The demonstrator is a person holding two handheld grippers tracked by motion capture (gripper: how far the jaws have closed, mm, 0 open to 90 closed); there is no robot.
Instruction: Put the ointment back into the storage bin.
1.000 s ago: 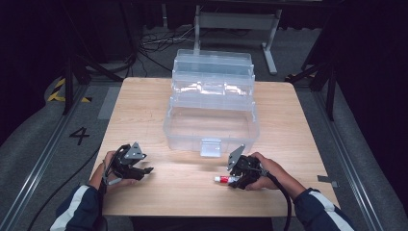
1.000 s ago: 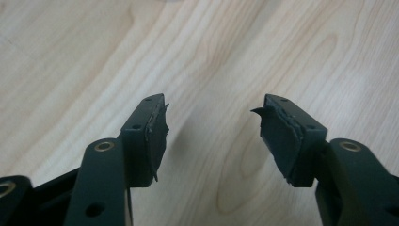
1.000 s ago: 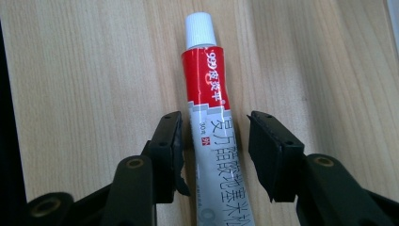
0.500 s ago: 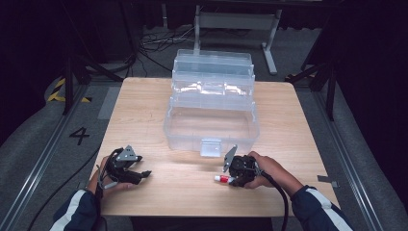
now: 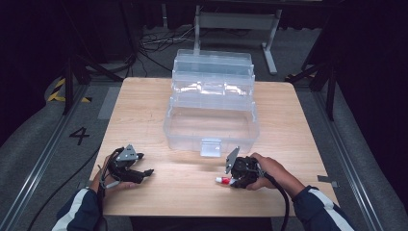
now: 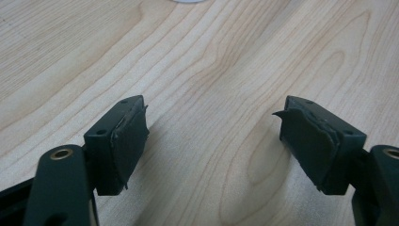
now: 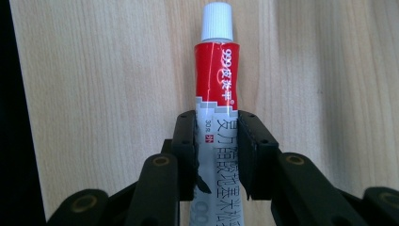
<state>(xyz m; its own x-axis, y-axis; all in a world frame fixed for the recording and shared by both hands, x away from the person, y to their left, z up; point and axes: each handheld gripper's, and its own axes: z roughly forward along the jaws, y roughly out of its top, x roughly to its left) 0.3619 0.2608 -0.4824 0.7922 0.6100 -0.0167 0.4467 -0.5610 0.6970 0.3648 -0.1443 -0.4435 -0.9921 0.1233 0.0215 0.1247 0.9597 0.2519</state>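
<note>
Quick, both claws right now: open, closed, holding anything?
Left claw: open, empty, jaws just been opening.
Right claw: closed on the ointment tube, jaws just closed.

The wooden table (image 5: 144,110) is seen from above and from the person's side in the high view, which is aimed forward and down and is set far enough back for the floor around it to be taken in. The left gripper view is held low and close over the bare tabletop (image 6: 226,56), along its own jaws. The right gripper view is aimed steeply down at close range along a tube (image 7: 217,94), which is also seen in the high view (image 5: 223,180) near the front edge.
</note>
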